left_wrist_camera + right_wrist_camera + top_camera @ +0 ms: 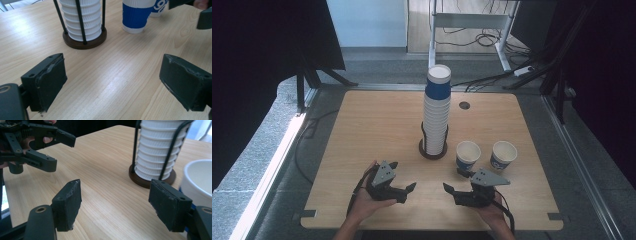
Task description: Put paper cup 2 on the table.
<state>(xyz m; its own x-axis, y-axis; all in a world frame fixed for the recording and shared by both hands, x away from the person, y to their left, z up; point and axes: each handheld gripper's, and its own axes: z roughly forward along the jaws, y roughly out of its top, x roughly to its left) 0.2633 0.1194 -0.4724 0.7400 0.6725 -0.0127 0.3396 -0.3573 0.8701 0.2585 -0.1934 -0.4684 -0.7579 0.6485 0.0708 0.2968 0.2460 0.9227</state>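
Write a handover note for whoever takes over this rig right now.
Left gripper: open, holding nothing, low over the table's near edge.
Right gripper: open, holding nothing, facing the left one, just in front of the near cup.
Cup stack: upright in its wire holder at mid-table.
Two single cups stand upright to the holder's right: near cup and far cup.
Done: two cups appear to be out of the stack.
Left: likely pulling more cups; nothing gripped yet.

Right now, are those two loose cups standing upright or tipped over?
Upright. Both loose cups stand on their bases on the table, open mouths up, beside the stack.
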